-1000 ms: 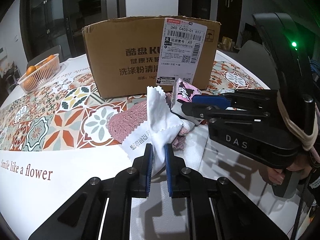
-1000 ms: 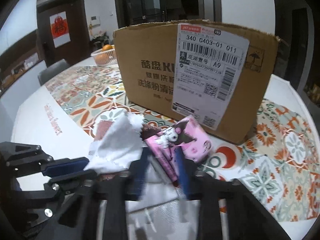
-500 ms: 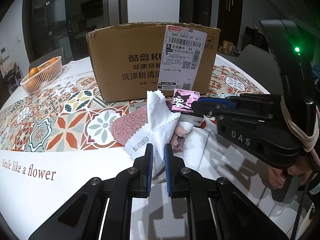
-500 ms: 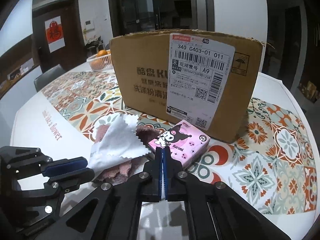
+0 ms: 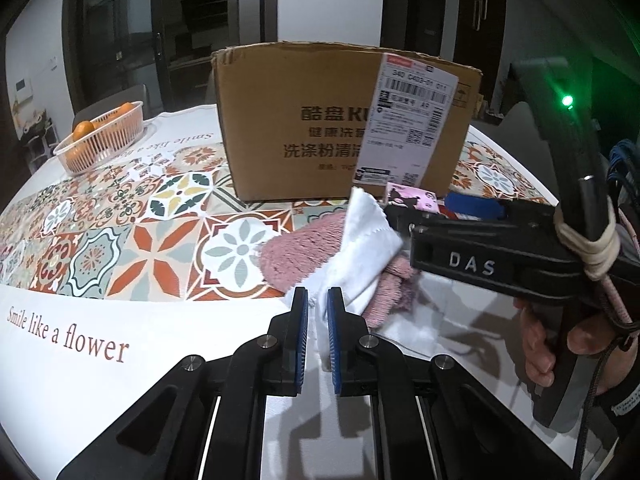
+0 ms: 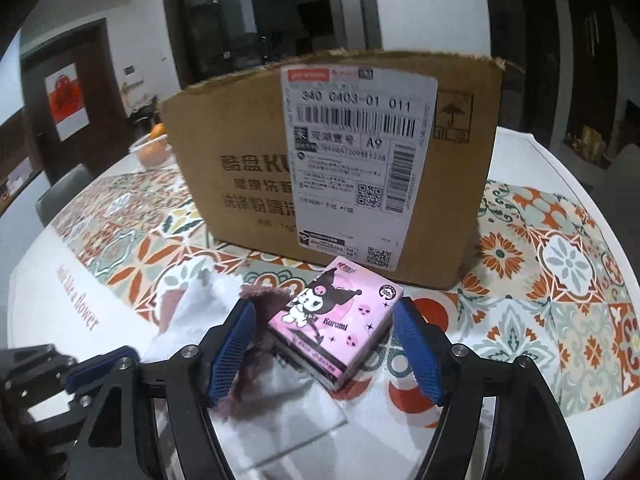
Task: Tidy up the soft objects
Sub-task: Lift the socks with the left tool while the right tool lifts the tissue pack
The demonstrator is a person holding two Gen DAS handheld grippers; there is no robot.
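My left gripper (image 5: 317, 308) is shut on a white cloth (image 5: 362, 252) with zigzag edges and holds it up over a pink fuzzy towel (image 5: 298, 254). My right gripper (image 6: 326, 344) is open, its jaws on either side of a pink Kuromi tissue pack (image 6: 334, 324) that lies on the table. The tissue pack (image 5: 410, 198) shows in the left wrist view behind the right gripper (image 5: 472, 208). The white cloth (image 6: 192, 308) and a piece of the pink towel (image 6: 260, 312) lie left of the pack. A flat white cloth (image 6: 296, 408) lies under them.
A large cardboard box (image 5: 340, 120) with a shipping label stands just behind the objects; it also shows in the right wrist view (image 6: 332, 160). A basket of oranges (image 5: 102, 138) sits far left. The table has a patterned tile cloth (image 5: 120, 240).
My right gripper was shut half a second ago and has opened around the tissue pack. My left gripper has drawn back and left with the white cloth.
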